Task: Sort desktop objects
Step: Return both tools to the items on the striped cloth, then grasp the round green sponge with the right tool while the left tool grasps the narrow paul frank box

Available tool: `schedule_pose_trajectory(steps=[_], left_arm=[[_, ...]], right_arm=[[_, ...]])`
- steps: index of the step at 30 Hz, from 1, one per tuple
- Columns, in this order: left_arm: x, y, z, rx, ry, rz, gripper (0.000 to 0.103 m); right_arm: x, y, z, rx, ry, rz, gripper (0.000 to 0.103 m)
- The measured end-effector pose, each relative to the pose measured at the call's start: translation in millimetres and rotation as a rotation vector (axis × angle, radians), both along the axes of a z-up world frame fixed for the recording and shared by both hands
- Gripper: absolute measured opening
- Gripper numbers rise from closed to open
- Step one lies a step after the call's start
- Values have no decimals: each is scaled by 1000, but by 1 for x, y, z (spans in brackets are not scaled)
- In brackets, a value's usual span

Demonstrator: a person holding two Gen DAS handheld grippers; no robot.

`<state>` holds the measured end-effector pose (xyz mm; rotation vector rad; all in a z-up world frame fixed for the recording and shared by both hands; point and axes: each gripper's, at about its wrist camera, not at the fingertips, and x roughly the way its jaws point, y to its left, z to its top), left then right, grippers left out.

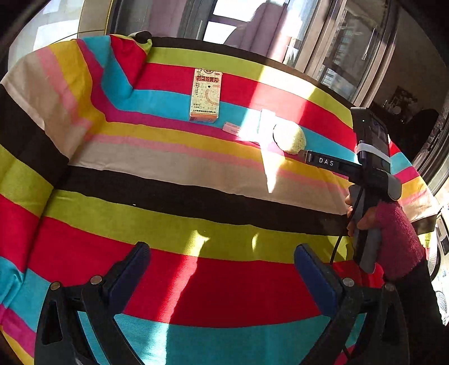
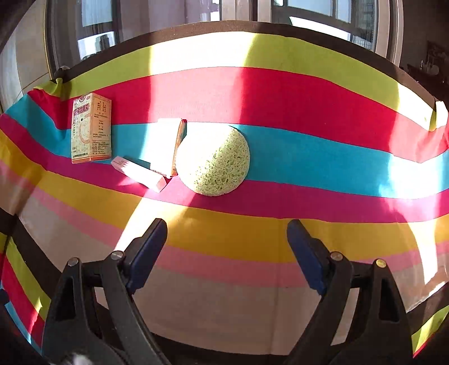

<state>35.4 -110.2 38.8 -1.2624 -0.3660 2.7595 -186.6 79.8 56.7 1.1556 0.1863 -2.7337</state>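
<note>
Four objects lie on a striped cloth (image 2: 224,92). A round green sponge (image 2: 216,162) sits in the middle, with a white box (image 2: 171,146) leaning on its left side. A slim pink box (image 2: 140,174) lies in front of that, and an orange medicine box (image 2: 91,129) lies further left. My right gripper (image 2: 226,227) is open and empty, a short way in front of the sponge. In the left wrist view my left gripper (image 1: 221,252) is open and empty, far from the medicine box (image 1: 206,95) and the sponge (image 1: 290,139). The right gripper (image 1: 304,155) shows there, tip close to the sponge.
A hand in a pink knit sleeve (image 1: 398,238) holds the right gripper. The cloth rises in a fold (image 1: 56,112) at the left. Windows (image 2: 308,11) stand behind the table's dark far edge (image 2: 224,26). Strong sunlight washes out the white box.
</note>
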Motion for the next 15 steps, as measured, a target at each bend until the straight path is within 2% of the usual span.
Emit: schedule_pose_trajectory(steps=[5,8,11,12,13,15], left_arm=[[-9,6,-15,12,-47,34,103],[-19,7,-26,15,-86,45,103],[-30,7,-31,49,-96,44,103],[-34,5,-32,64,-98,46,103],[-39,4,-33,77,-96,48,103],[-51,6,-30,93,-78,52,103]], right_arm=[[-45,-16,-12,85,-47,78,88],[-58,-26,-9,122,-23,116,88],[-68,-29,-11,117,-52,158,88],[-68,-25,-10,83,-57,178,77],[-65,-21,-6,49,-49,193,71],[-53,-7,2,32,-14,186,70]])
